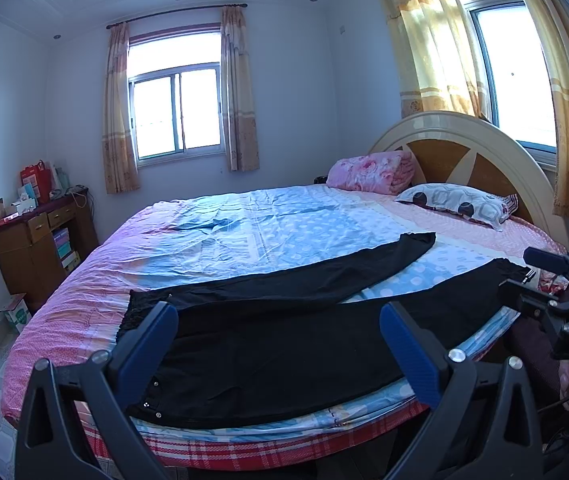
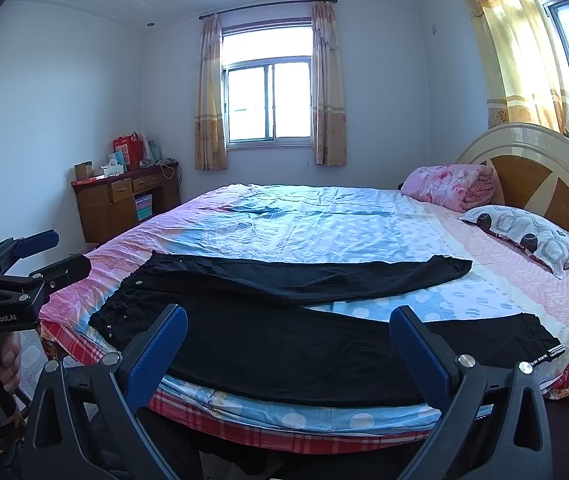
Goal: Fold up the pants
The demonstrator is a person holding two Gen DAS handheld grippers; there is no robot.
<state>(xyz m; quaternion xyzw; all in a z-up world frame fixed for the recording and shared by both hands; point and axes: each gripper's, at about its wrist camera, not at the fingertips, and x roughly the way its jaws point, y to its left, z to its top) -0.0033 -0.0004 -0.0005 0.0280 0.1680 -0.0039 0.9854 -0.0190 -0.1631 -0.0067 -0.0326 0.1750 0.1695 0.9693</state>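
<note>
— Where are the pants [image 1: 284, 344]?
— Spread flat on the bed [image 1: 244, 232], legs apart, pointing toward the headboard [image 1: 464, 148].
— And the grippers?
— Left gripper [image 1: 280, 344] gapes above the pants; the right gripper [image 1: 524, 276] is by the hem.

The left gripper [image 1: 278, 344] has black angular arms with triangular cut-outs; each arm carries a round silver screw head behind the jaws, and the fingers [image 1: 146, 346] wear ribbed blue pads on their inner faces. The right gripper [image 2: 288, 346] is the same build — black frame, silver screws, blue pads; seen from the left wrist camera its side reads "DAS" in white, while the left one's side reads "GenRobot.AI" in the right wrist view.
</note>
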